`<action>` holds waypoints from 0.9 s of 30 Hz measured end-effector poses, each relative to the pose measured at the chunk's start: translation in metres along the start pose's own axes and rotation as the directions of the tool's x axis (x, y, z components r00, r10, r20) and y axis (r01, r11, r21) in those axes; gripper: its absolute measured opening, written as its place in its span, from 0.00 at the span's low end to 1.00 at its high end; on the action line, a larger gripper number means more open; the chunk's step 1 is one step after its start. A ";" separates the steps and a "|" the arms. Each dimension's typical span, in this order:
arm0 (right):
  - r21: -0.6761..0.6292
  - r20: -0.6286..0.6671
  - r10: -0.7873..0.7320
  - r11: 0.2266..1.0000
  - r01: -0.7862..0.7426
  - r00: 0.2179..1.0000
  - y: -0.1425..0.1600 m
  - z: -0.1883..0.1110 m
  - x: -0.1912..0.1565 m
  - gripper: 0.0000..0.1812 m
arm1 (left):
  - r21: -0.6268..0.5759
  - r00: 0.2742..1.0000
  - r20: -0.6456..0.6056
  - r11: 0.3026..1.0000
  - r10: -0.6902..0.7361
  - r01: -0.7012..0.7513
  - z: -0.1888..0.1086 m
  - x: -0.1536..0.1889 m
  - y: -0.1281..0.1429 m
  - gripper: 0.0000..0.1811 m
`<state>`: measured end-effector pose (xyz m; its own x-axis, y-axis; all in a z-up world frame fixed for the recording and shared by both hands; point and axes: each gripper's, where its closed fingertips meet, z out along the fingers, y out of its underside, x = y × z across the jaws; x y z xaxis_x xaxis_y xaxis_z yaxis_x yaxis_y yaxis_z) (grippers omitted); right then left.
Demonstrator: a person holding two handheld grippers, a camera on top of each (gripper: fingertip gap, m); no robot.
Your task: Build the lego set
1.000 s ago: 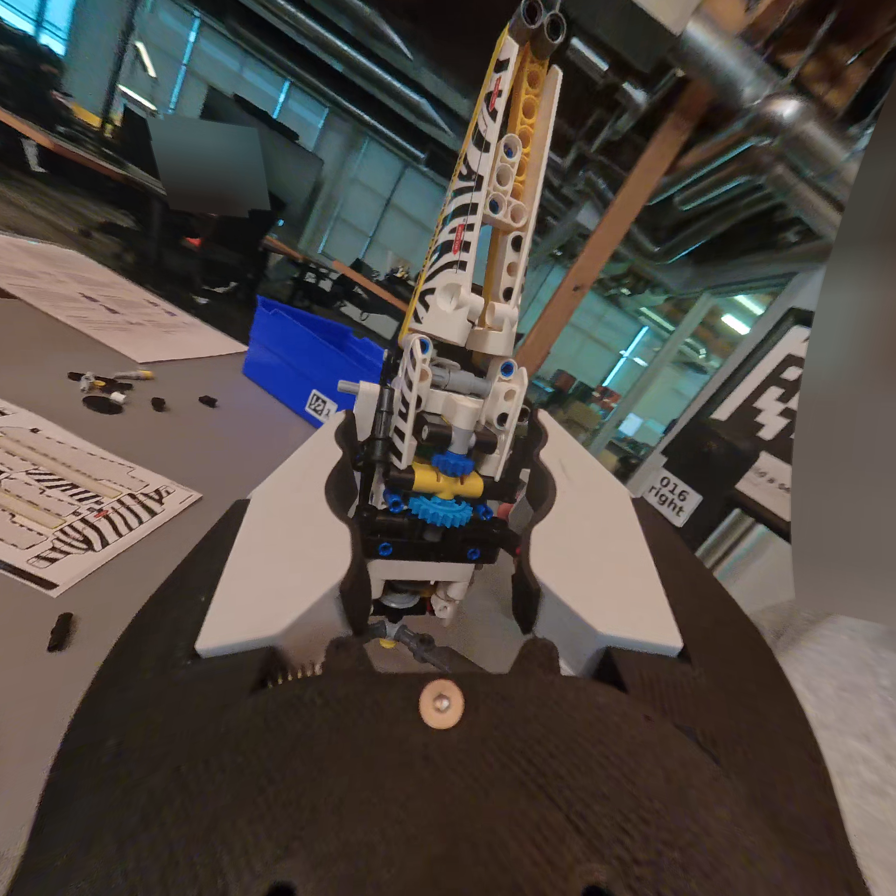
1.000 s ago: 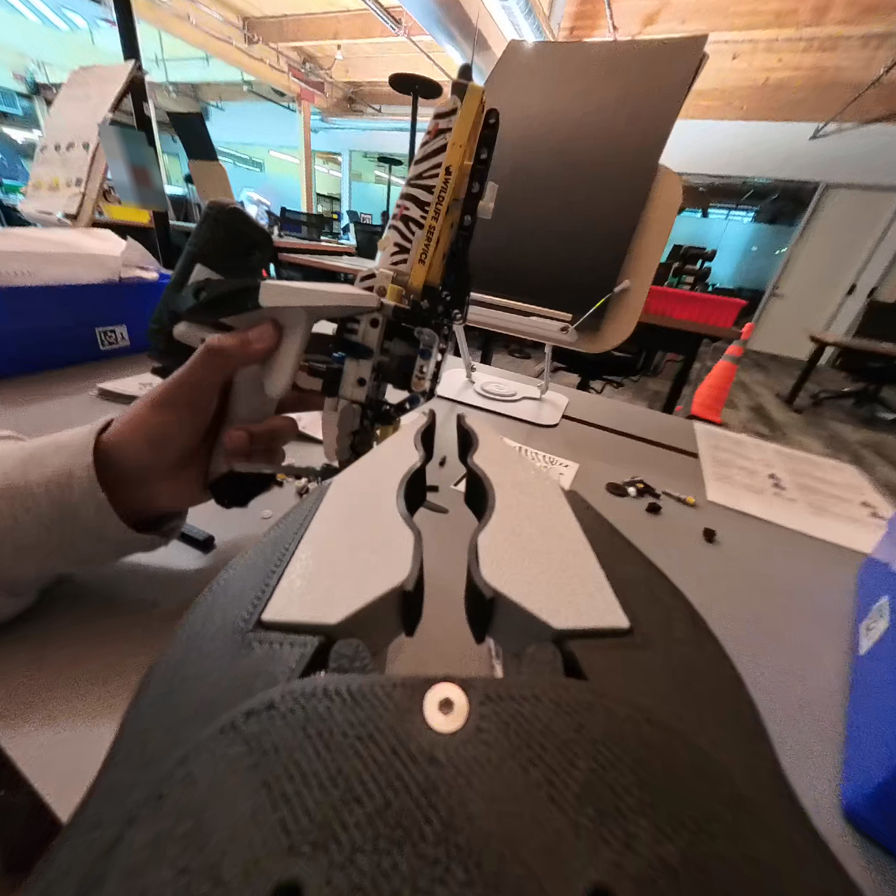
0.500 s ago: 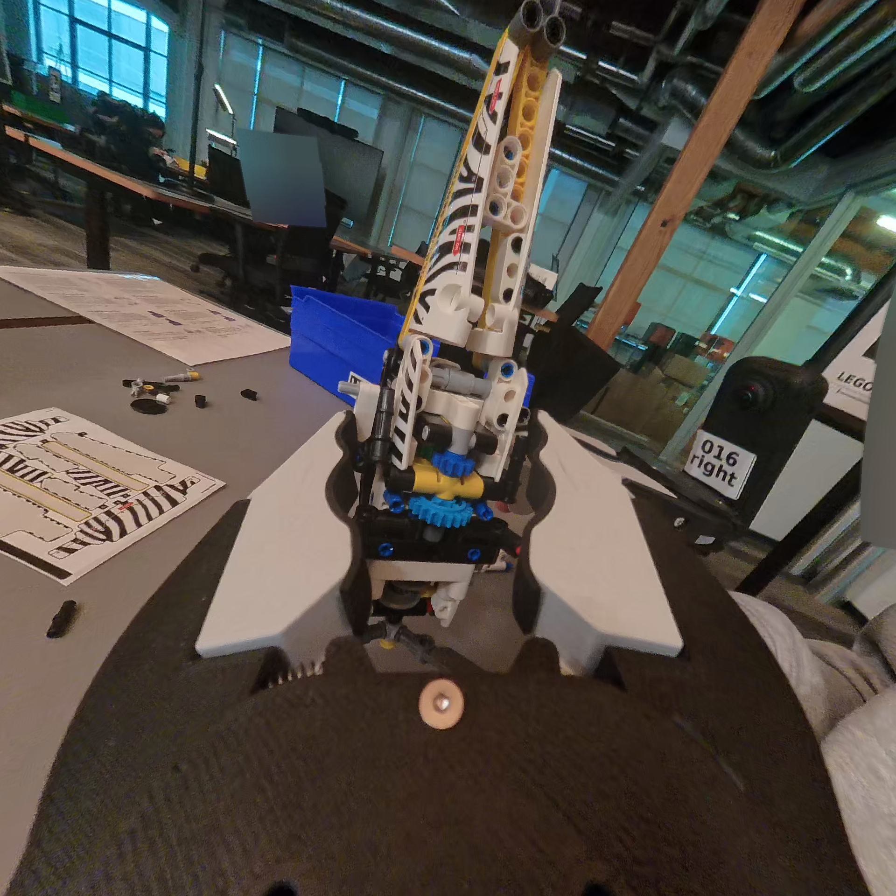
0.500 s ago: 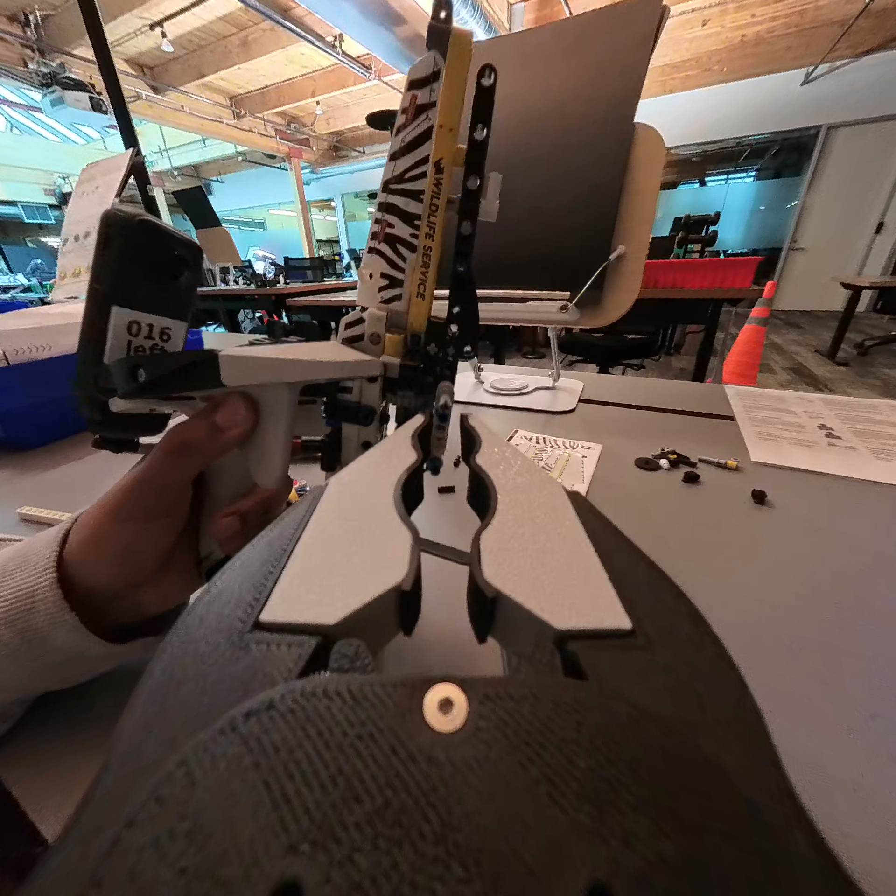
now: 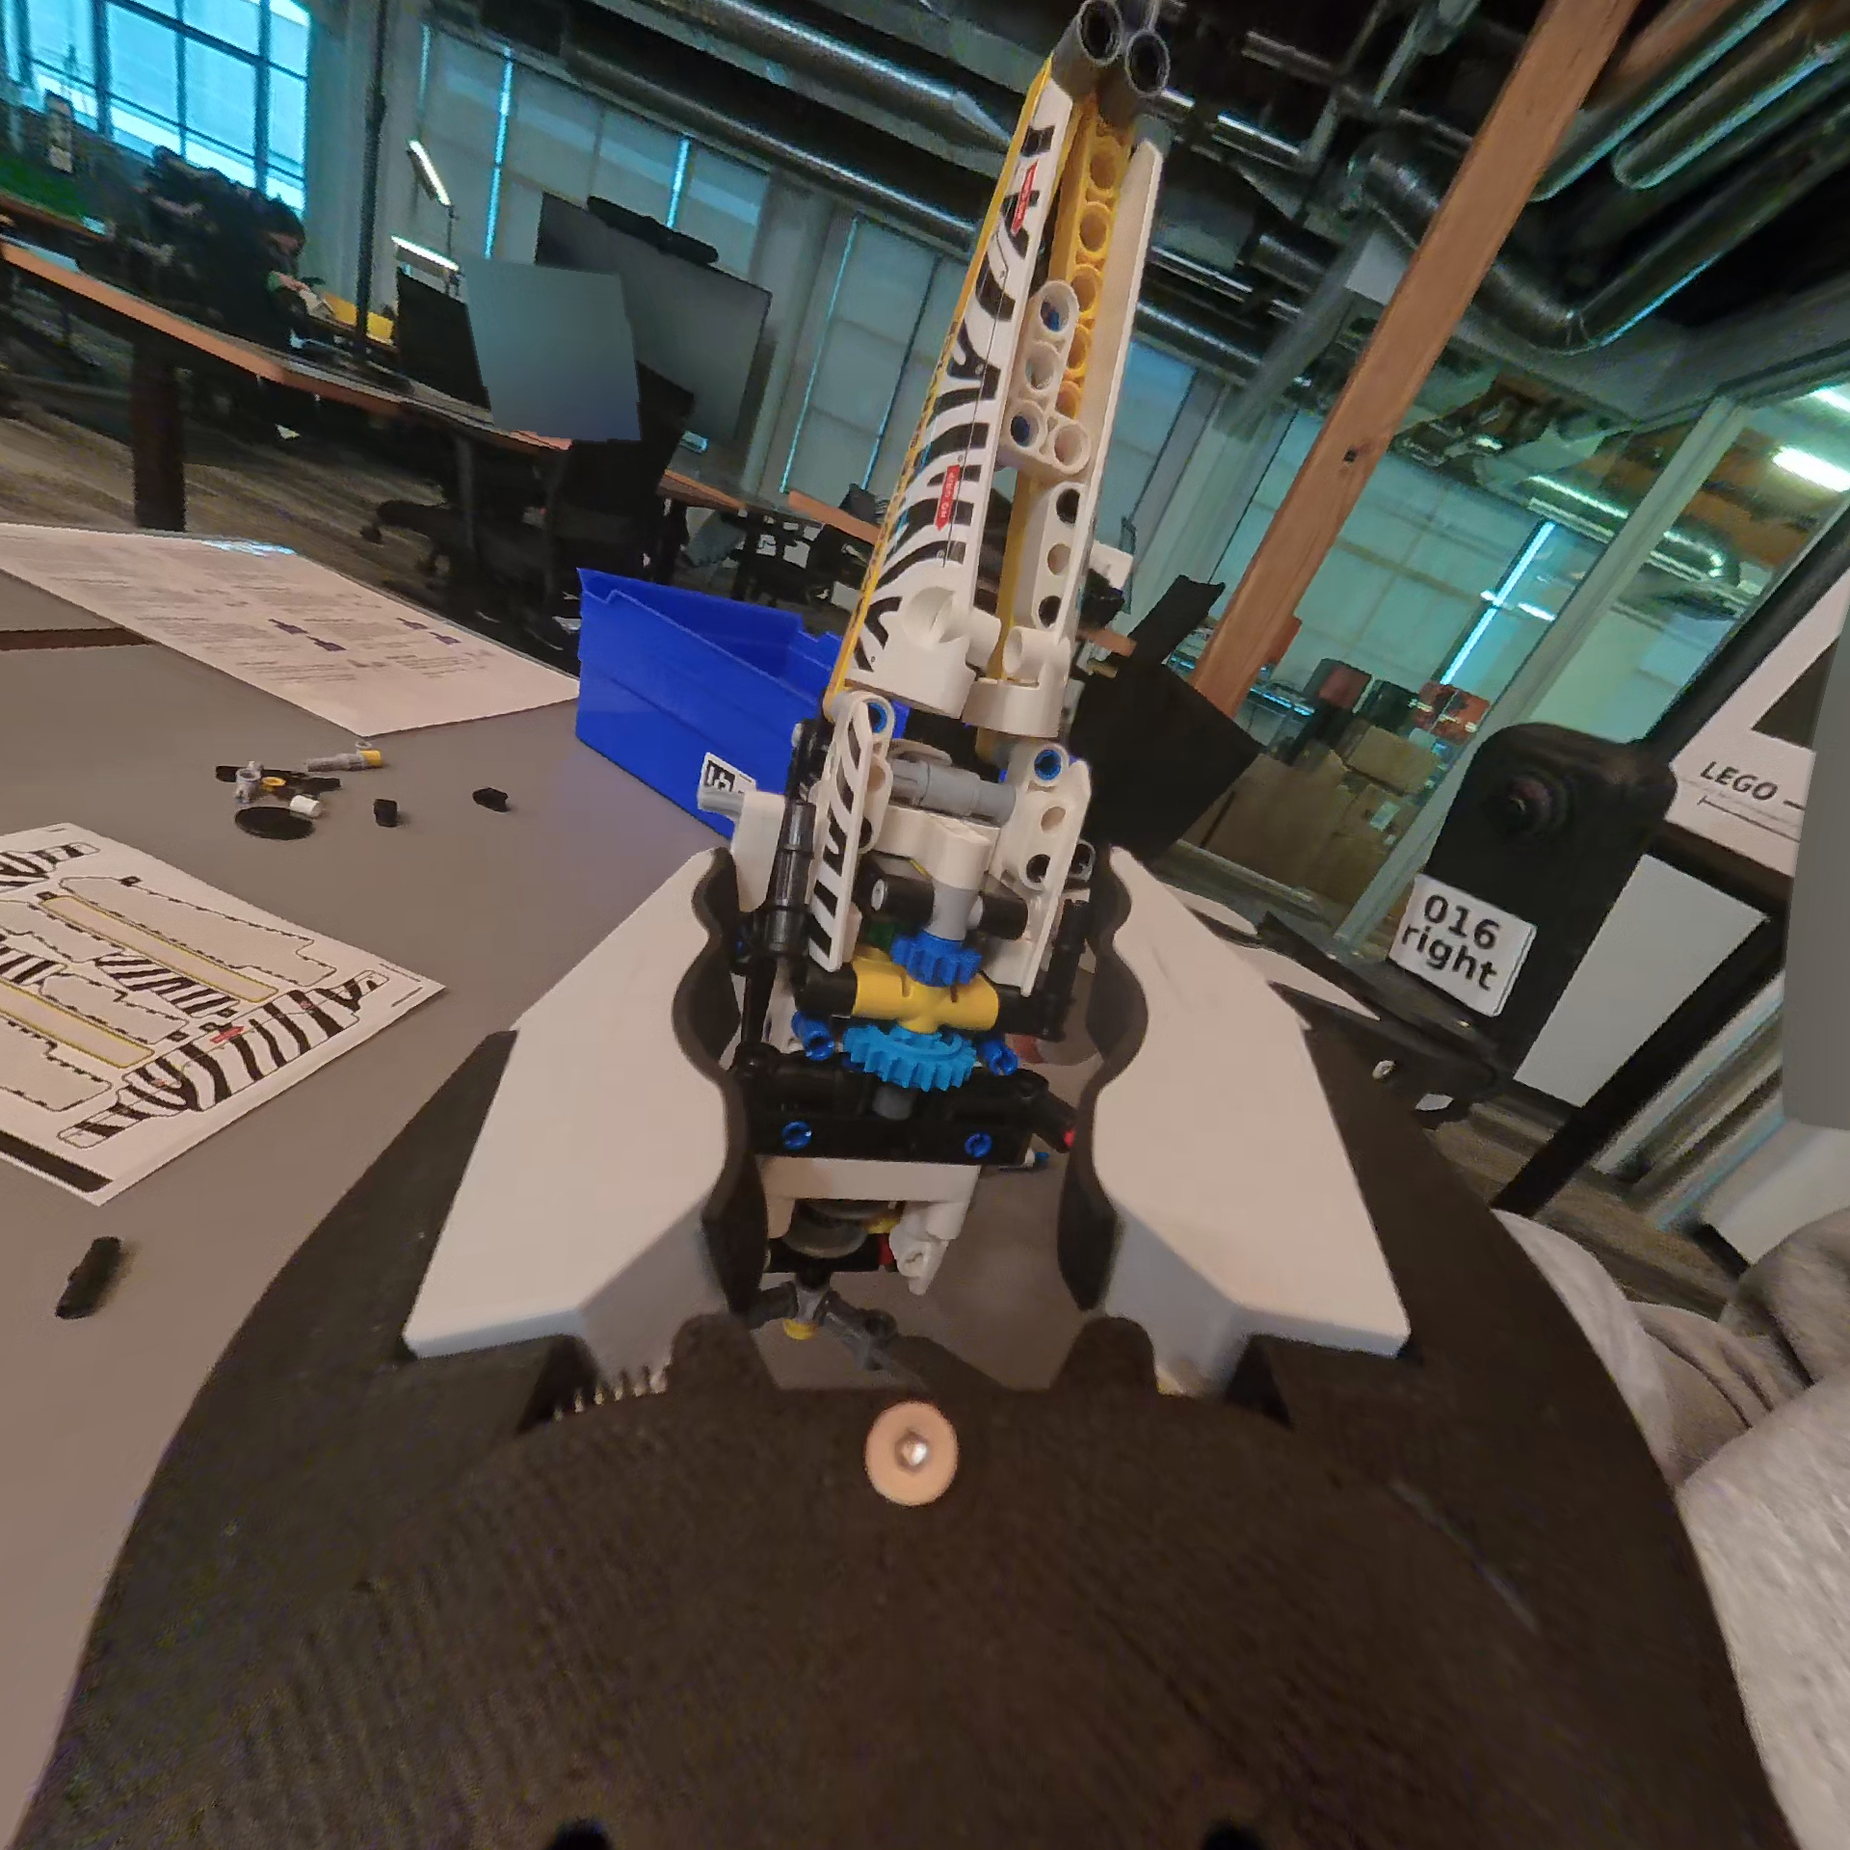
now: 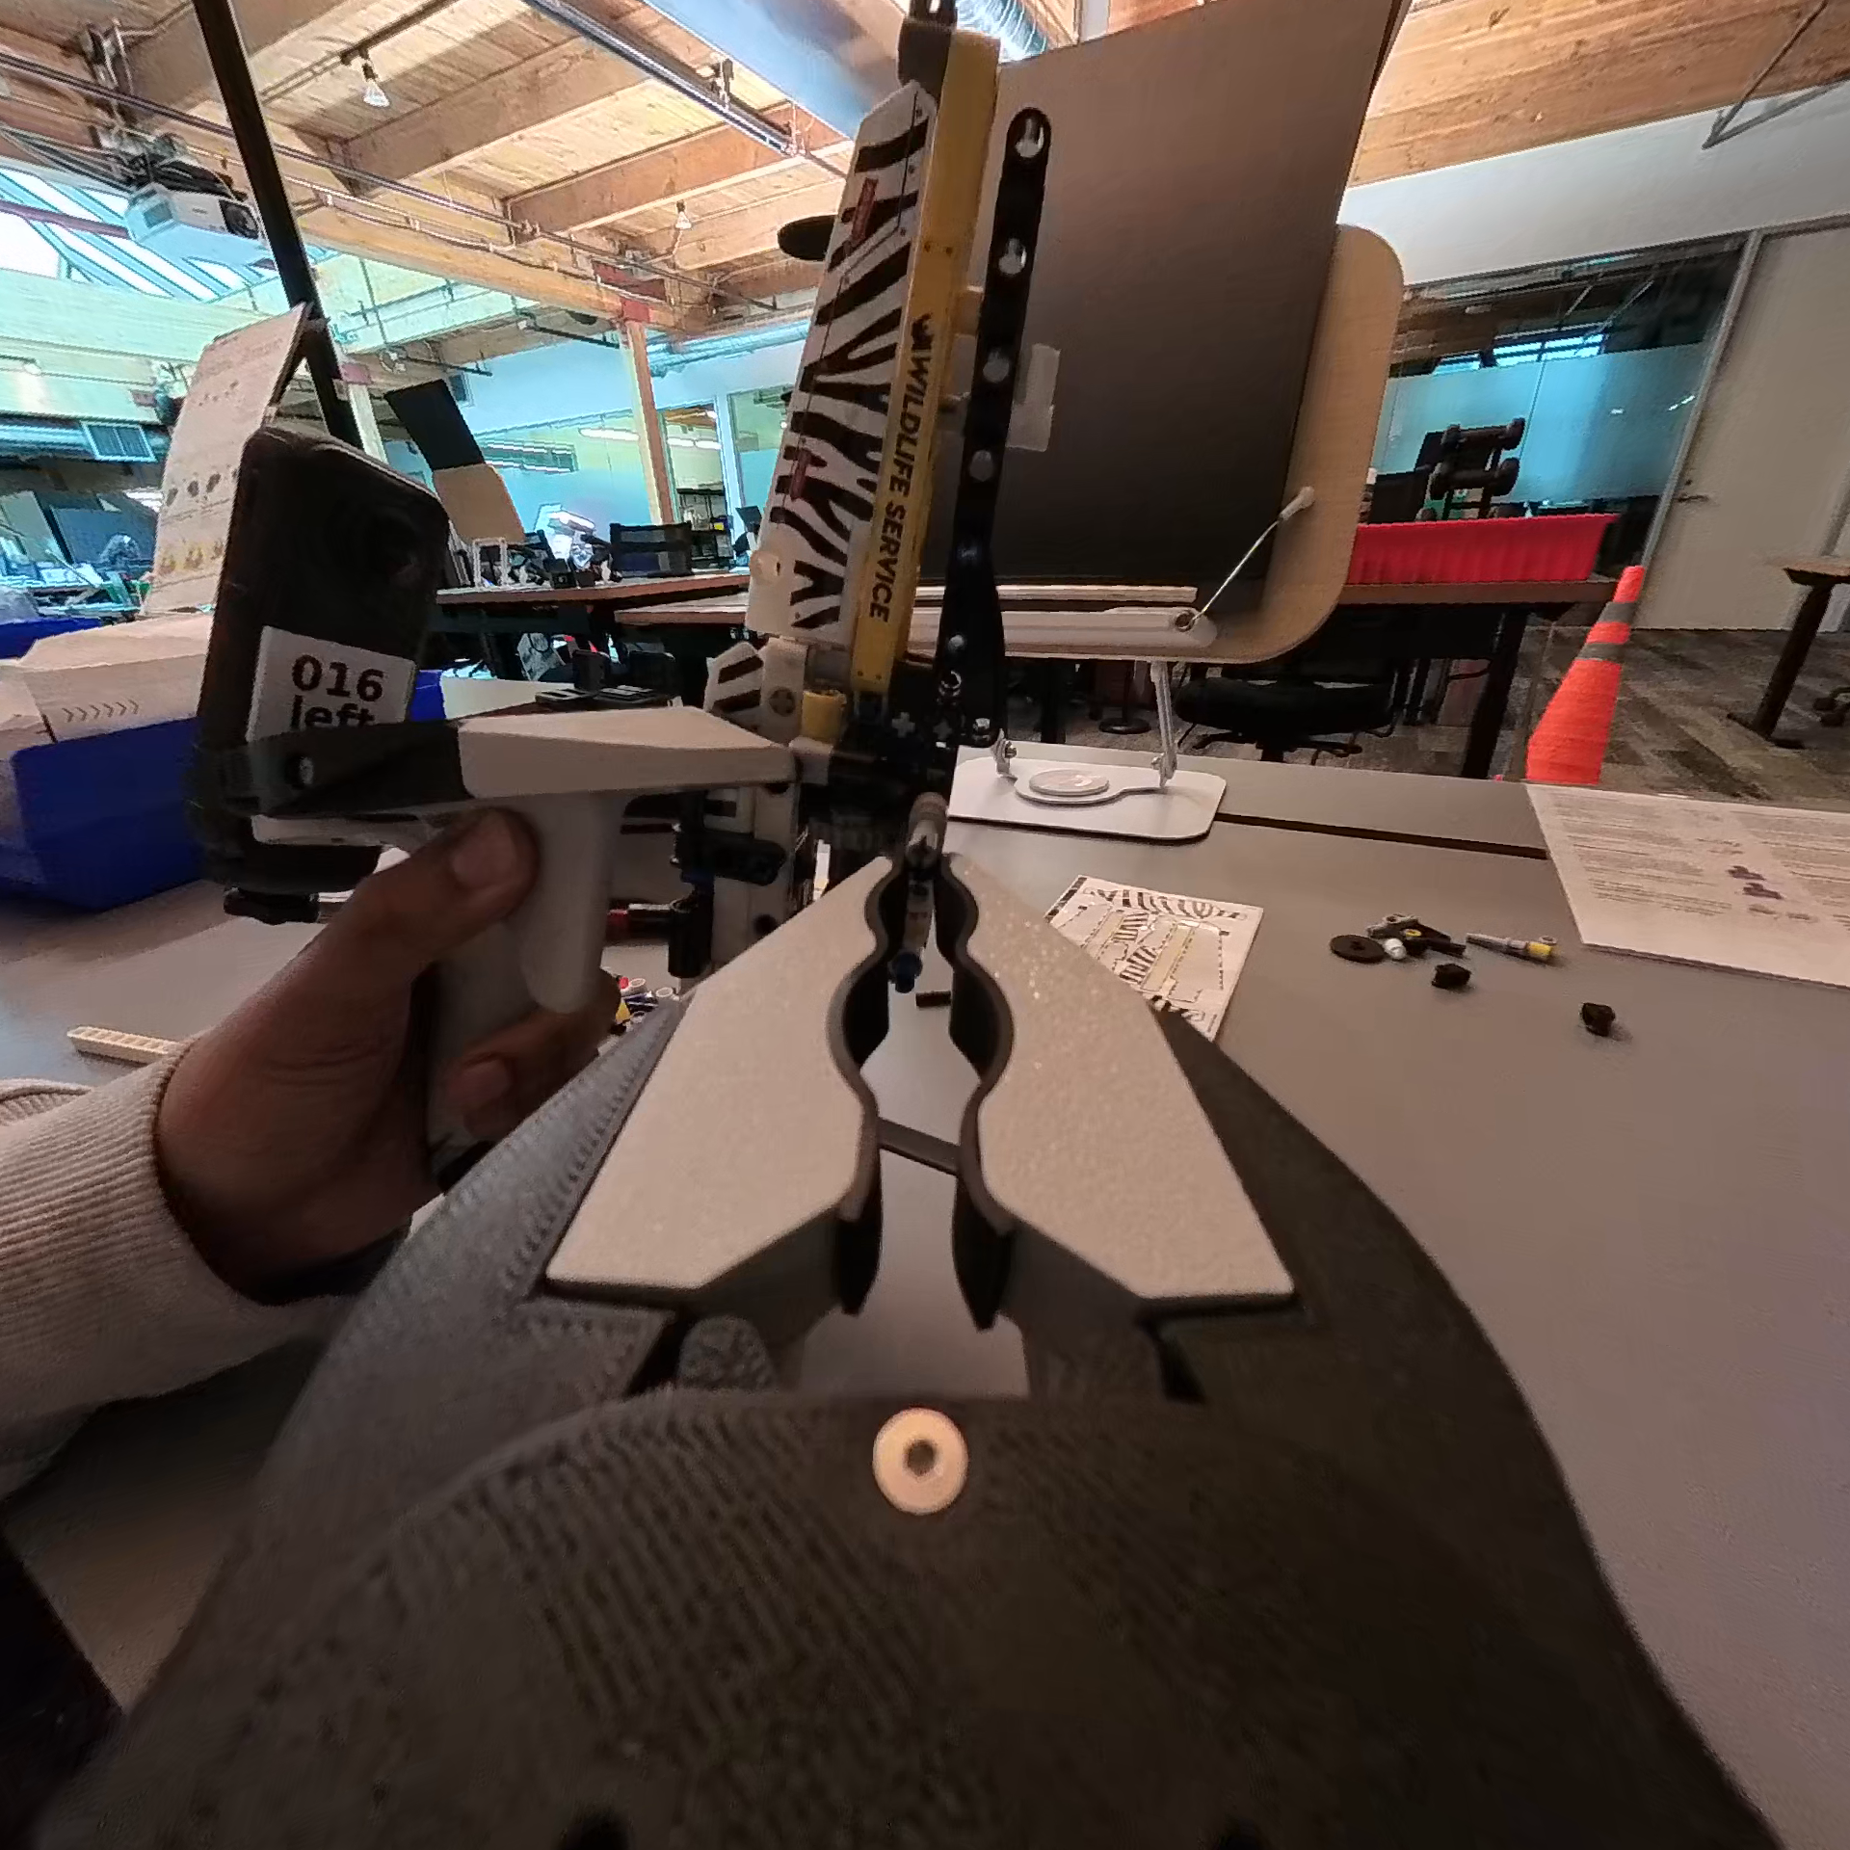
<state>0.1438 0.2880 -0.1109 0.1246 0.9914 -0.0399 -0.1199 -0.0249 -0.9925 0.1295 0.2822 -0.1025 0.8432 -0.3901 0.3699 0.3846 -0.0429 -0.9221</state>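
Left gripper: jaws clamped on the gear-bearing base of the lego model, held above the grey table, its zebra-striped boom pointing upward. Right gripper: jaws nearly closed, pinching a small grey-and-blue pin at the fingertips, just below the model's black underside. Beyond lie a zebra-patterned sticker sheet, loose small parts, an instruction sheet and a blue bin.

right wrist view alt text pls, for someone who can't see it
The right gripper closes on a small pin at the base of a tall zebra-striped lego model, which the left gripper, held in a hand, grips from the side above a grey table.
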 end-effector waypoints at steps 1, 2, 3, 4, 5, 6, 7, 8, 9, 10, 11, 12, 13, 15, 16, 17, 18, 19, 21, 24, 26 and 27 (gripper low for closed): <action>-0.012 -0.002 -0.003 1.000 0.003 1.000 0.001 0.000 0.000 0.01 | -0.005 1.000 0.013 1.000 0.012 -0.012 0.000 -0.001 0.001 0.37; -0.026 -0.002 -0.006 1.000 0.006 1.000 0.003 0.001 0.001 0.01 | -0.012 0.999 0.026 1.000 0.027 -0.027 0.000 -0.002 0.001 0.37; -0.037 -0.001 -0.005 0.999 0.005 1.000 0.004 0.001 0.001 0.01 | -0.017 0.998 0.036 0.999 0.042 -0.042 0.000 -0.003 0.002 0.37; -0.043 0.001 0.006 0.999 -0.006 1.000 0.005 0.001 0.002 0.01 | -0.019 0.998 0.045 0.999 0.052 -0.051 0.001 -0.003 0.002 0.37; -0.049 0.004 0.025 0.999 -0.025 1.000 0.006 0.001 0.002 0.01 | -0.022 0.997 0.054 0.998 0.057 -0.055 0.001 -0.004 0.002 0.37; -0.058 0.007 0.045 0.997 -0.044 0.999 0.007 0.001 0.002 0.01 | -0.026 0.996 0.065 0.998 0.060 -0.058 0.001 -0.006 0.003 0.37; -0.068 0.009 0.058 0.996 -0.057 0.998 0.008 0.001 0.003 0.01 | -0.030 0.995 0.075 0.998 0.062 -0.060 0.001 -0.007 0.004 0.37; -0.073 0.007 0.064 0.995 -0.063 0.998 0.009 0.001 0.004 0.01 | -0.022 0.993 0.097 0.998 0.063 -0.061 0.000 -0.011 0.002 0.37; -0.074 0.004 0.064 0.995 -0.064 0.998 0.009 0.001 0.004 0.01 | -0.009 0.989 0.127 0.998 0.070 -0.070 -0.003 -0.017 -0.001 0.38; -0.078 0.006 0.058 0.995 -0.057 0.998 0.009 0.000 0.003 0.01 | 0.002 0.986 0.151 0.997 0.074 -0.075 -0.005 -0.022 -0.004 0.37; -0.086 0.008 0.047 0.995 -0.047 0.999 0.010 0.000 0.002 0.02 | -0.001 0.987 0.142 0.997 0.075 -0.075 -0.007 -0.022 -0.004 0.37; -0.086 0.005 0.040 0.996 -0.039 0.999 0.009 0.001 0.001 0.02 | 0.004 0.990 0.123 0.998 0.069 -0.070 -0.008 -0.020 -0.005 0.27; -0.083 0.002 0.037 0.996 -0.037 0.999 0.008 0.001 0.000 0.01 | 0.009 0.991 0.120 0.998 0.053 -0.055 -0.009 -0.021 -0.004 0.26; -0.090 0.002 0.051 0.995 -0.051 0.999 0.011 0.002 0.001 0.01 | 0.013 0.994 0.107 1.000 0.022 -0.023 -0.007 -0.021 -0.003 0.28; -0.096 0.000 0.068 0.993 -0.067 0.998 0.014 0.002 0.003 0.01 | 0.001 0.995 0.101 1.000 0.016 -0.017 -0.006 -0.022 -0.001 0.29; -0.105 -0.003 0.084 0.991 -0.084 0.996 0.017 0.002 0.006 0.01 | -0.009 0.995 0.097 1.000 0.007 -0.006 -0.005 -0.022 0.001 0.30; -0.113 -0.004 0.101 0.988 -0.101 0.995 0.020 0.002 0.009 0.01 | -0.018 0.996 0.090 1.000 -0.006 0.007 -0.004 -0.022 0.003 0.31; -0.116 -0.003 0.122 0.986 -0.121 0.993 0.023 0.001 0.011 0.01 | -0.036 0.996 0.085 0.999 -0.017 0.020 -0.003 -0.023 0.006 0.32; -0.116 -0.005 0.169 0.979 -0.169 0.986 0.026 0.001 0.017 0.01 | -0.068 0.996 0.082 0.997 -0.038 0.043 -0.001 -0.025 0.013 0.33; -0.111 -0.006 0.209 0.972 -0.208 0.978 0.026 -0.001 0.022 0.01 | -0.072 0.997 0.059 0.996 -0.046 0.051 0.000 -0.024 0.014 0.37; -0.119 -0.002 0.212 0.970 -0.211 0.977 0.027 -0.001 0.022 0.01 | -0.067 0.996 0.069 0.996 -0.056 0.060 -0.002 -0.028 0.012 0.41; -0.117 -0.003 0.211 0.971 -0.210 0.977 0.027 -0.001 0.023 0.01 | -0.066 0.995 0.069 0.995 -0.065 0.070 -0.004 -0.029 0.012 0.41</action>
<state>0.1448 0.3098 -0.1384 0.0995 0.9633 -0.2492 -0.0279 -0.2476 -0.9685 0.1083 0.2897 -0.1252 0.8402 -0.3221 0.4362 0.4169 -0.1307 -0.8995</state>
